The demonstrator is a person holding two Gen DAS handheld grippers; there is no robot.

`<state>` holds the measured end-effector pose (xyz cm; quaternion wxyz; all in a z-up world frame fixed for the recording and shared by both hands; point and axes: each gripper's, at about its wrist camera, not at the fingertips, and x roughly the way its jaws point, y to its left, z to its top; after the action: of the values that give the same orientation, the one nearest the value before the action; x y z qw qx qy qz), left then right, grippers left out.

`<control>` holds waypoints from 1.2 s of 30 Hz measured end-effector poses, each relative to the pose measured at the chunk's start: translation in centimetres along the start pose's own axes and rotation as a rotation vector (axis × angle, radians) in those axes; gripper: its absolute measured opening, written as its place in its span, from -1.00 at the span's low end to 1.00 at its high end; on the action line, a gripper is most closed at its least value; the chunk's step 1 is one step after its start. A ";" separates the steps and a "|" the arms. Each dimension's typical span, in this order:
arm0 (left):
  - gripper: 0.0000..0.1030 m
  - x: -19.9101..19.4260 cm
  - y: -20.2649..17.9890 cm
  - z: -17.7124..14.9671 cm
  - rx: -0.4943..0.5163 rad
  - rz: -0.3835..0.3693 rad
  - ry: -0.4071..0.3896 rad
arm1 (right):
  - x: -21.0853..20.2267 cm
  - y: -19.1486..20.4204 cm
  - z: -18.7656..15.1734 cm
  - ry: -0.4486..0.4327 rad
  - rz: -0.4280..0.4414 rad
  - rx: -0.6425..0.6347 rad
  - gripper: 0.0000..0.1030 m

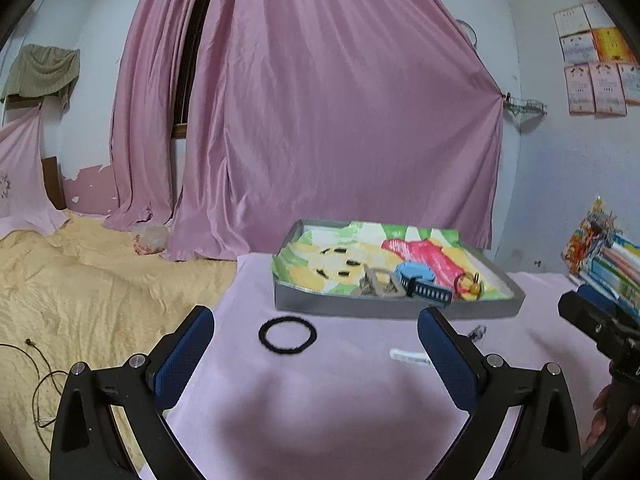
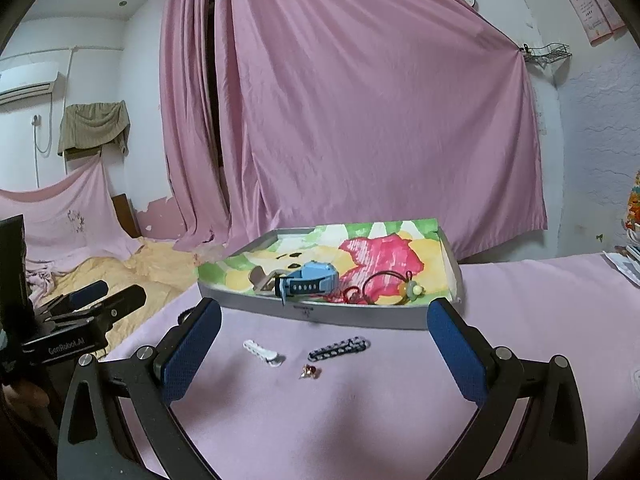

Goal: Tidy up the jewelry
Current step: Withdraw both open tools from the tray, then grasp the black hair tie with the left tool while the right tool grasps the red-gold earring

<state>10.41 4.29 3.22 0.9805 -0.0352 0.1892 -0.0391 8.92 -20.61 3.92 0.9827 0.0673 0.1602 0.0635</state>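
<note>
A grey tray [image 2: 332, 316] lined with a bright cartoon print sits on the pink-covered surface [image 2: 400, 400]. Inside it lie a blue watch [image 2: 308, 282], a beige strap [image 2: 262, 278] just beside it, and a red cord with a pale charm [image 2: 410, 290]. In front of the tray, loose on the cloth, are a white hair clip [image 2: 262, 353], a dark braided band [image 2: 338, 350] and a small gold-red trinket [image 2: 310, 372], near each other but apart. A black hair tie [image 1: 287, 335] lies further left. The right tool [image 2: 324, 336] hangs spread wide and empty above these pieces; the left tool [image 1: 316, 336] is likewise released, near the hair tie. Its body reads "GenRobot.AI"
</note>
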 end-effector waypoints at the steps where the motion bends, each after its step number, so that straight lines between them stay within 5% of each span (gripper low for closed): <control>1: 0.98 0.0 0.0 -0.2 0.007 0.002 0.007 | -0.1 0.0 -0.2 0.003 -0.001 -0.002 0.97; 9: 0.98 0.7 0.2 -1.3 0.032 0.023 0.057 | 0.6 0.2 -1.1 0.065 -0.019 -0.011 0.97; 19: 0.98 3.4 1.4 -1.9 0.025 0.061 0.206 | 4.0 -0.7 -1.7 0.264 -0.113 -0.036 0.97; 33: 0.98 8.5 1.8 -0.6 0.060 0.075 0.407 | 8.2 1.0 -1.6 0.471 -0.005 -0.115 0.96; 36: 0.98 9.7 1.5 -0.3 0.082 0.062 0.431 | 8.5 1.2 -1.4 0.482 0.015 -0.120 0.84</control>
<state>19.35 4.85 -0.75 0.9188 0.0195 0.3936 -0.0234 16.38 -18.01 0.19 0.9179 -0.0073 0.3852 0.0945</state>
